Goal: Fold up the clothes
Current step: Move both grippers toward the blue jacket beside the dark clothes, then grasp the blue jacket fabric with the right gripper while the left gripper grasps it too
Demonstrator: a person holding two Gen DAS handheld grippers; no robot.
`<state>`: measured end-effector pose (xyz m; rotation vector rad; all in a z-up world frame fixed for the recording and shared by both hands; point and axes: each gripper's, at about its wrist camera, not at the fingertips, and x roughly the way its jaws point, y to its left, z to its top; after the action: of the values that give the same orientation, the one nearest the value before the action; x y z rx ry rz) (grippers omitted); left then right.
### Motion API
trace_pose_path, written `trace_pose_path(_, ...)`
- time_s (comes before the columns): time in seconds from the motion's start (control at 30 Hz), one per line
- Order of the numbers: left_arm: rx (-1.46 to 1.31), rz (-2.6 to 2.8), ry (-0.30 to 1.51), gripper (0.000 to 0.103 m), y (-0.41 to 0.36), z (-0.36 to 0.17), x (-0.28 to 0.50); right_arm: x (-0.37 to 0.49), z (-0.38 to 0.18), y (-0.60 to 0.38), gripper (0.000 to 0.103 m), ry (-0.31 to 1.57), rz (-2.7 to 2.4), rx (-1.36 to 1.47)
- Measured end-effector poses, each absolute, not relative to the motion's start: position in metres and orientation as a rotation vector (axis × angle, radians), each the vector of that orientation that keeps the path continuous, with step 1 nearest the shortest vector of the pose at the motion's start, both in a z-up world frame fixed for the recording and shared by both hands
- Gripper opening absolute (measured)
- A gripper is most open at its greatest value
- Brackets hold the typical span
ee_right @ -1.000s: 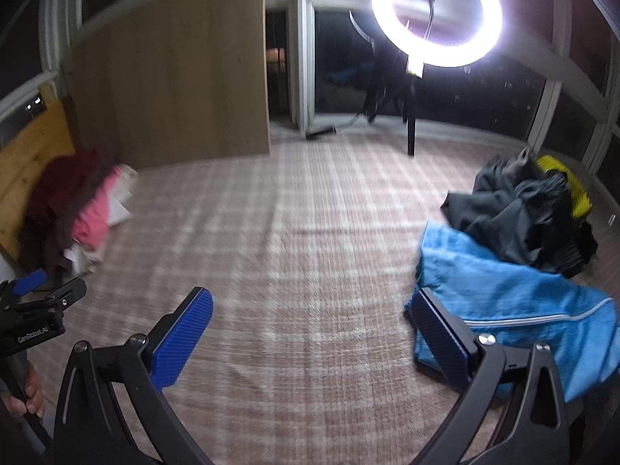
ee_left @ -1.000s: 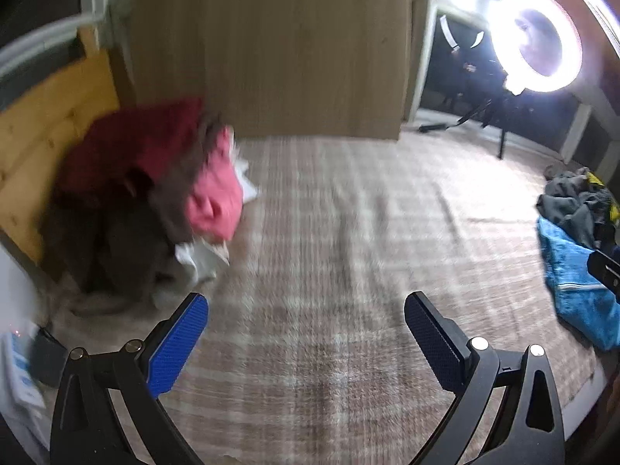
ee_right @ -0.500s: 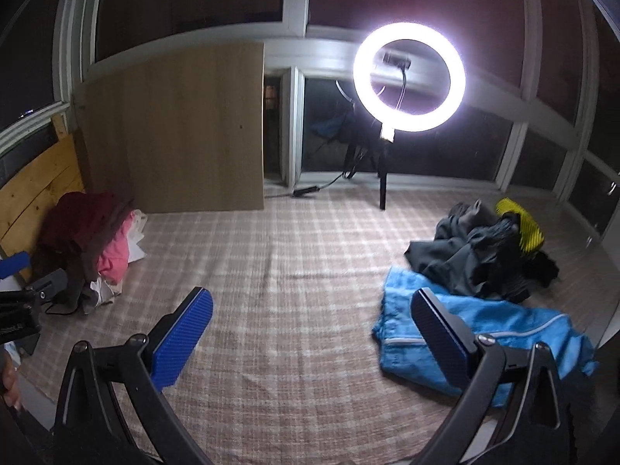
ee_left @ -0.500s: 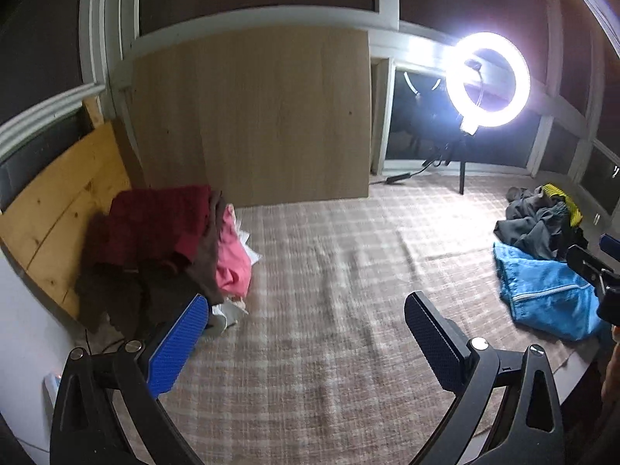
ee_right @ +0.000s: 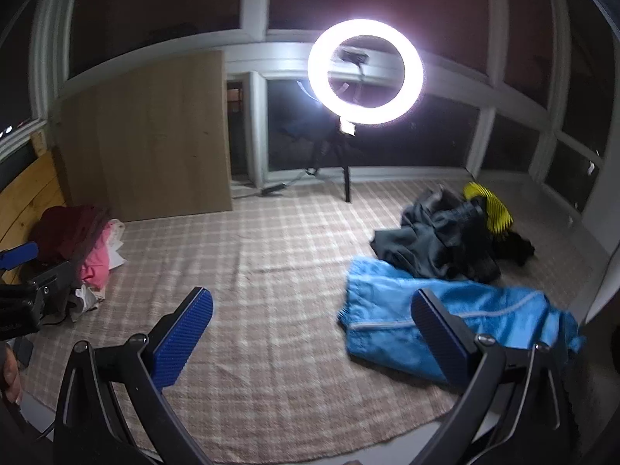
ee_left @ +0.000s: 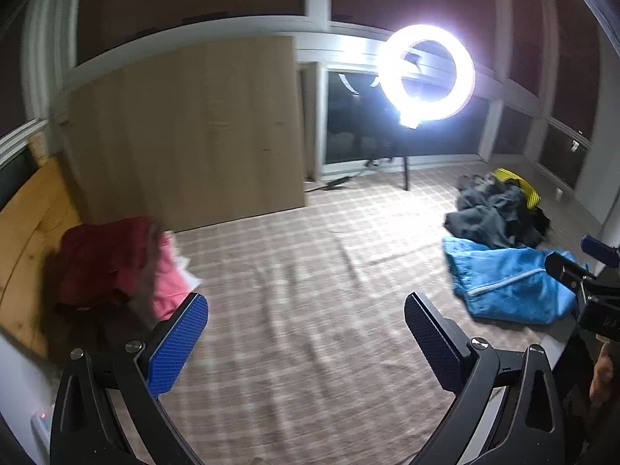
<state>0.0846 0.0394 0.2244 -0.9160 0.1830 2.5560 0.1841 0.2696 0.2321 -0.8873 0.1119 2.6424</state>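
Both tongs held above plaid mat (ee_right: 271,271), nothing gripped.

Left gripper (ee_left: 306,333): jaws spread wide, blue pads far apart, empty. Right gripper (ee_right: 312,333): likewise spread wide, empty; only mat and cloth visible between the pads.

Task item judged to be the blue garment (ee_right: 445,325). Lower right of right wrist frame, lying flat on the mat, partly behind the right-hand pad of that gripper. In left wrist frame at right-centre (ee_left: 507,283), well apart from the left tongs, with the tip of the right gripper (ee_left: 581,267) showing just beside it at the right edge.

Long axis: roughly left-to-right across the right wrist frame, white piping running the same way. Near hem edge facing lower centre of frame.

Dark grey heap (ee_right: 438,240) with yellow item (ee_right: 488,205) touching the upper edge of the blue garment, towards centre right of frame. Red and pink pile (ee_right: 81,240) at centre left, near the left gripper tip visible at the left edge (ee_right: 23,275). Ring light (ee_right: 364,71) upper centre.

Judgement: right hand clearly nearer the blue garment; left would need to cross the bare middle of the mat. Next move probably a reach down and right for the near edge. Left frame motion-blurred; fine cloth detail not readable there.
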Motion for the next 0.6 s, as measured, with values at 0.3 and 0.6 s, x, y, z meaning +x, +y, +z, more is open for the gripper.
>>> trace_pose_path(0.3,-0.894,2.379,0.264,0.102,0.124,0.222,0.093,0.233,0.212,0.367,0.103,0.254,2.429,-0.875)
trace_pose_path(0.6,-0.851,2.212,0.379,0.102,0.248,0.221,0.123,0.316,0.187,0.506,0.103,0.363,2.201,-0.829)
